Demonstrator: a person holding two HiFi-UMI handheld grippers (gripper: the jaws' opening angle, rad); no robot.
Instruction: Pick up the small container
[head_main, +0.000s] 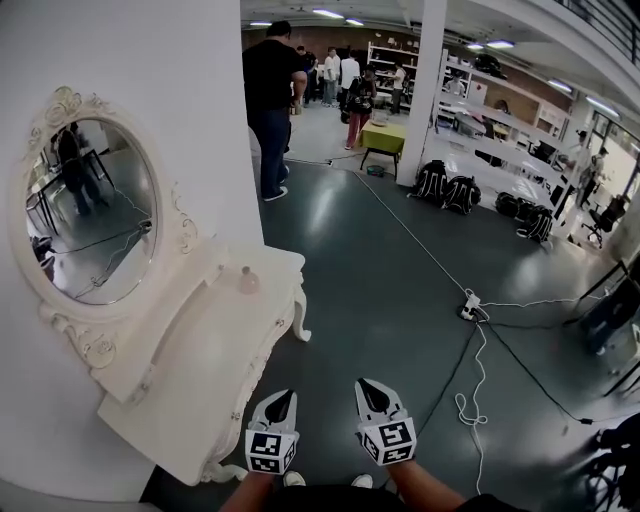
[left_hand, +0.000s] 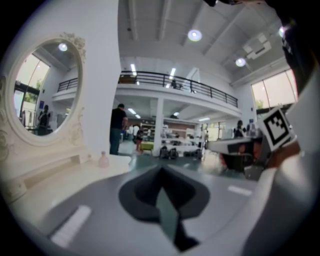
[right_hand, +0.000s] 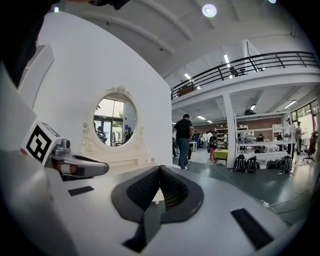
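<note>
The fingers (right_hand: 177, 190) of my right gripper (right_hand: 160, 167) are pressed together with nothing between them. Those (left_hand: 140, 187) of my left gripper (left_hand: 161, 168) meet at their tips too, also empty. In the head view both grippers, left (head_main: 281, 400) and right (head_main: 367, 390), hang side by side over the dark grey-green glossy floor (head_main: 400, 300). They sit just off the near end of the white dressing table with the carved, scrolled edge (head_main: 200, 380).

The small pale pink bottle-shaped container (head_main: 248, 281) stands on the far end of that table top, close to its outer edge. It is well apart from both grippers, ahead of my left one and to its left. The left gripper view shows it (left_hand: 103, 160) low against the white wall. I cannot tell whether it is glass or plastic.

It stands upright, with its long axis vertical and its narrower top pointing up.

I judge this is the reach, not yet the grasp. My left gripper is nearer the table, so I would use it. I would spread the jaws before arriving, come in roughly level, and set one finger on each side of the wider body below the neck. It looks light and easy to tip, so I would close gently and lift straight up. I would also keep clear of the oval mirror in its ornate white frame (head_main: 90, 210).
</note>
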